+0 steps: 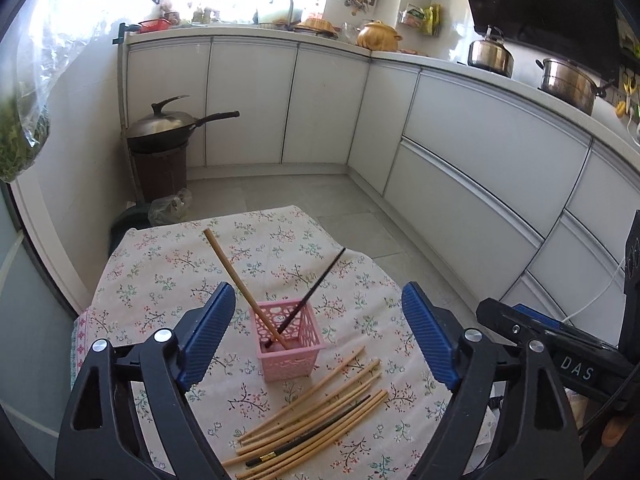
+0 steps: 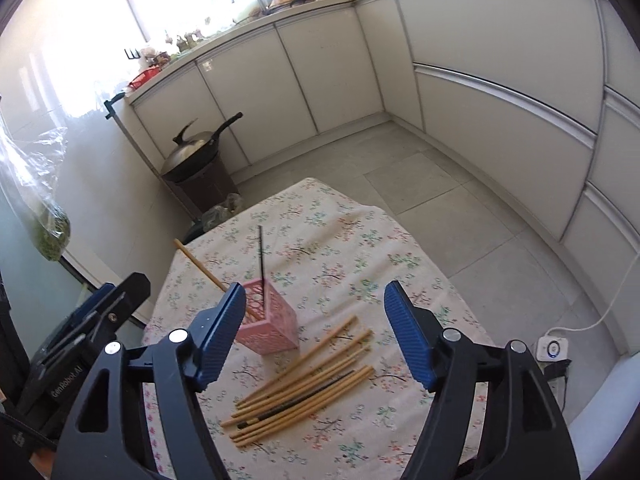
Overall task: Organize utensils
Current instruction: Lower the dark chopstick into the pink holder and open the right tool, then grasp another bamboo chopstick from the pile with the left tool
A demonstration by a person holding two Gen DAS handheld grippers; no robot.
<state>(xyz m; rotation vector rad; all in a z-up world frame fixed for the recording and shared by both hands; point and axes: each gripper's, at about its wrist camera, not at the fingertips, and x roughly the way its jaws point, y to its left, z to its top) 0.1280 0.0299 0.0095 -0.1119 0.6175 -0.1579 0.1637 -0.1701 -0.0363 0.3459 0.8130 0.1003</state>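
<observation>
While both grippers, left gripper (image 1: 318, 332) and right gripper (image 2: 316, 330), gape empty: light basket (image 1: 289, 342) may tip if leaning chopsticks (image 1: 240, 284) get knocked; loose pile (image 2: 304, 384) may scatter.

On my cloth-covered table (image 1: 168, 280): one pink basket (image 1: 289, 340) holding two chopsticks, one wooden (image 1: 240, 280) and one black (image 1: 316, 286); beside it a loose pile (image 1: 316, 416) of roughly eight, one black (image 2: 296, 402).
</observation>
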